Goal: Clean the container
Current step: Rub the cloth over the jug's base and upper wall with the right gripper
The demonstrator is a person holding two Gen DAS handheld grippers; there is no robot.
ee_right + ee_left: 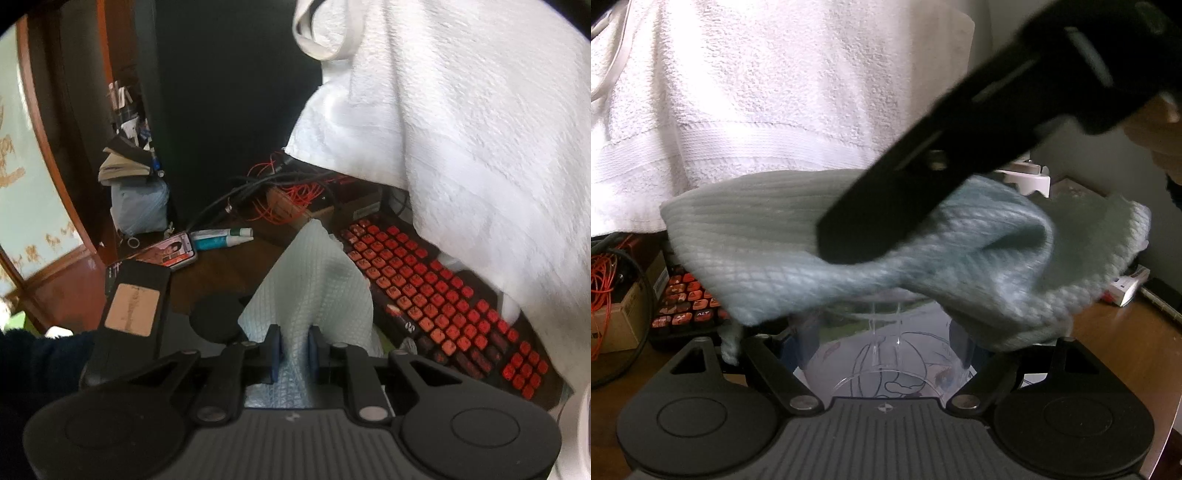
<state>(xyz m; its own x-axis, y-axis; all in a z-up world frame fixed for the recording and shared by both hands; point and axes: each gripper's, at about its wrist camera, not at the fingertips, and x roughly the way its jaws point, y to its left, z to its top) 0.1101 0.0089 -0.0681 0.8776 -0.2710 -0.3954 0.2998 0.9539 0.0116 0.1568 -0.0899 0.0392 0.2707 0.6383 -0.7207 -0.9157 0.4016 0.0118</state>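
Note:
In the left wrist view my left gripper (884,339) is shut on a clear plastic container (882,354) with a drawn pattern, held between its blue pads. A pale blue waffle cloth (768,258) drapes over the container's top. The right gripper's black body (960,147) comes in from the upper right and presses into the cloth. In the right wrist view my right gripper (294,350) is shut on the same cloth (314,280), which stands up in a peak between the blue pads (275,350).
A white towel (757,92) hangs behind; it also shows in the right wrist view (461,129). A black keyboard with red keys (443,295) lies on the wooden desk (1126,343). Orange cables (295,199), a phone (173,253), a tube (221,236) and a small box (1126,288) lie around.

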